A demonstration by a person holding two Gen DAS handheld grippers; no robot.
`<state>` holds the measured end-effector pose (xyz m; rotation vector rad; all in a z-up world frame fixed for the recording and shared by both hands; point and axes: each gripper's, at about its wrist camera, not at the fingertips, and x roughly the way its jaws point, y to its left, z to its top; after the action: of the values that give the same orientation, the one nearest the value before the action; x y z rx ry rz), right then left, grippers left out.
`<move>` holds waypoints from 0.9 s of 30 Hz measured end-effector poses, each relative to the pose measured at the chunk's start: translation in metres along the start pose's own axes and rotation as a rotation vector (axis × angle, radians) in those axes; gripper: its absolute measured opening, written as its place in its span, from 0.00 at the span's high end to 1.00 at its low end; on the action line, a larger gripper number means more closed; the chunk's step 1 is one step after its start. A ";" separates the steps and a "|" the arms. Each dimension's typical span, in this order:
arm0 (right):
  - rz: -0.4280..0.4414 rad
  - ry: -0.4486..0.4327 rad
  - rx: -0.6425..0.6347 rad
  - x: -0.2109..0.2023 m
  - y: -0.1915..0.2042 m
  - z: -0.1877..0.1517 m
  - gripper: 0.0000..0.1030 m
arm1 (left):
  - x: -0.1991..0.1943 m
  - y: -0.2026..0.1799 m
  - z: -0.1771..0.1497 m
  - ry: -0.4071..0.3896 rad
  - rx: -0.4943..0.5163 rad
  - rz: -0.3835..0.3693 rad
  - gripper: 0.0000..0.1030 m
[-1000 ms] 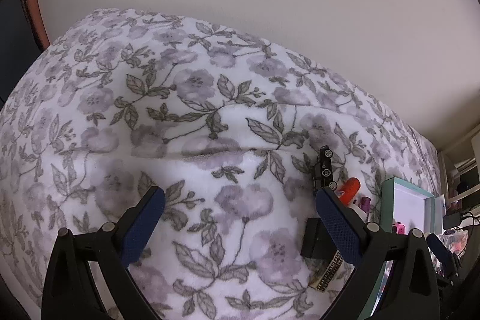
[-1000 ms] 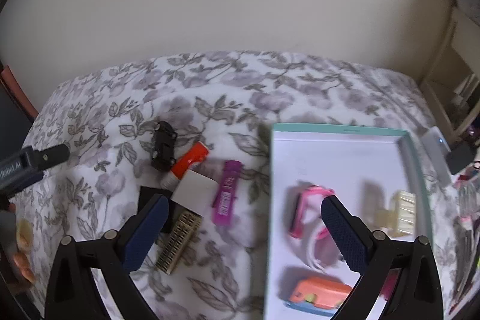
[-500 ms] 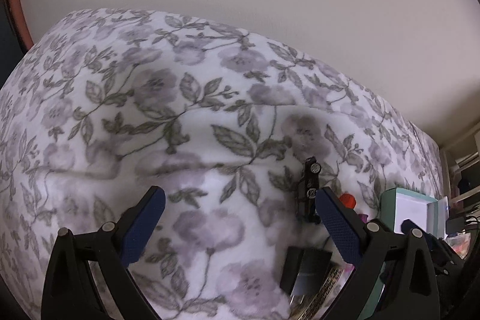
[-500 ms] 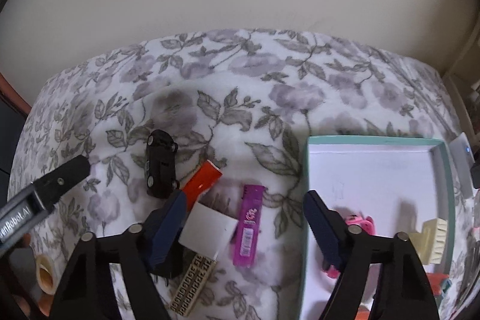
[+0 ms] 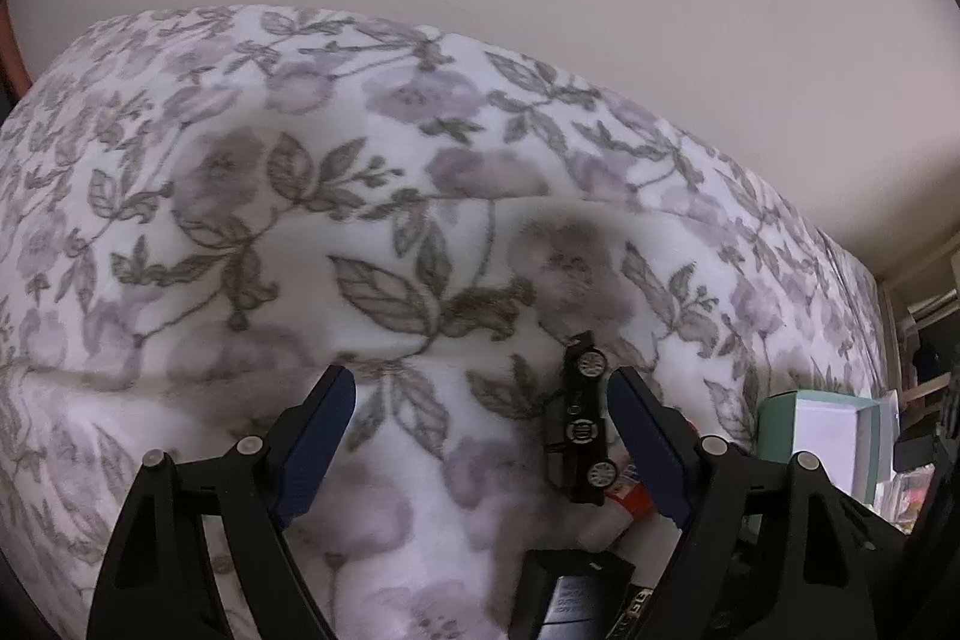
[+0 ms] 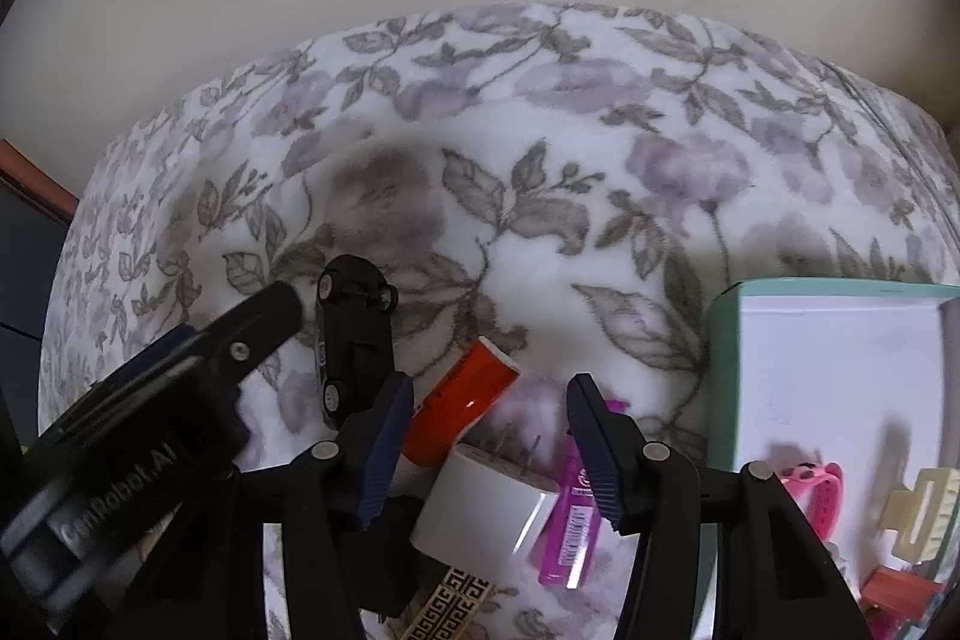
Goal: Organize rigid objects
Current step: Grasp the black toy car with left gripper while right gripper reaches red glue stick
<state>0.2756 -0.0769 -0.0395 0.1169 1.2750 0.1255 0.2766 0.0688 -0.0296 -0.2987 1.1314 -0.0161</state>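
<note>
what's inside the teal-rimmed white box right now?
In the teal-rimmed white box: a pink strap-like item, a cream hair claw clip and an orange-red object low down. The right gripper frame hides the lower left corner.

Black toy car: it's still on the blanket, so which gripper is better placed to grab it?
Left. The left gripper is open and the black toy car lies just inside its right finger. The right gripper frames the orange tube instead.
</note>
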 end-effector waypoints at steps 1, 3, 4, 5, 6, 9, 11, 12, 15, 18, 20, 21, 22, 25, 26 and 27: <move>-0.002 0.004 -0.003 0.003 0.001 0.000 0.48 | 0.002 -0.002 0.000 0.004 0.004 -0.007 0.16; 0.004 0.004 -0.008 0.006 0.003 -0.001 0.49 | 0.006 -0.005 -0.001 0.011 0.014 -0.009 0.16; 0.004 0.004 -0.011 0.007 0.004 -0.002 0.50 | 0.008 -0.007 -0.002 0.015 0.020 -0.008 0.17; 0.004 0.004 -0.015 0.009 0.006 -0.002 0.50 | 0.010 -0.008 -0.002 0.019 0.024 -0.008 0.17; 0.003 0.005 -0.020 0.011 0.007 -0.003 0.50 | 0.013 -0.009 -0.003 0.024 0.024 -0.012 0.18; 0.002 -0.004 -0.027 0.014 0.009 -0.004 0.50 | 0.020 -0.012 -0.003 0.044 0.027 -0.026 0.31; -0.004 -0.010 -0.034 0.016 0.010 -0.005 0.50 | 0.026 -0.012 -0.005 0.055 0.020 -0.035 0.32; -0.006 -0.014 -0.037 0.016 0.011 -0.006 0.50 | 0.028 -0.012 -0.006 0.059 0.017 -0.039 0.33; -0.005 -0.018 -0.038 0.016 0.011 -0.005 0.50 | 0.029 -0.013 -0.007 0.053 0.018 -0.037 0.35; -0.006 -0.024 -0.035 0.015 0.010 -0.006 0.51 | 0.029 -0.012 -0.009 0.043 0.008 -0.044 0.39; -0.003 -0.028 -0.030 0.014 0.010 -0.006 0.55 | 0.027 -0.011 -0.010 0.041 0.003 -0.082 0.52; 0.002 -0.027 -0.027 0.014 0.009 -0.006 0.60 | 0.027 -0.010 -0.011 0.046 -0.003 -0.119 0.65; -0.002 -0.027 -0.029 0.013 0.009 -0.007 0.61 | 0.028 -0.010 -0.011 0.058 -0.013 -0.149 0.72; -0.016 -0.032 -0.054 0.011 0.012 -0.008 0.63 | 0.029 -0.011 -0.012 0.060 -0.016 -0.160 0.73; -0.021 -0.035 -0.056 0.010 0.012 -0.008 0.63 | 0.029 -0.012 -0.012 0.059 -0.010 -0.158 0.73; -0.023 -0.036 -0.056 0.010 0.011 -0.009 0.63 | 0.029 -0.013 -0.012 0.059 -0.006 -0.156 0.73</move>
<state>0.2697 -0.0646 -0.0495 0.0562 1.2354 0.1380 0.2803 0.0487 -0.0570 -0.3933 1.1645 -0.1601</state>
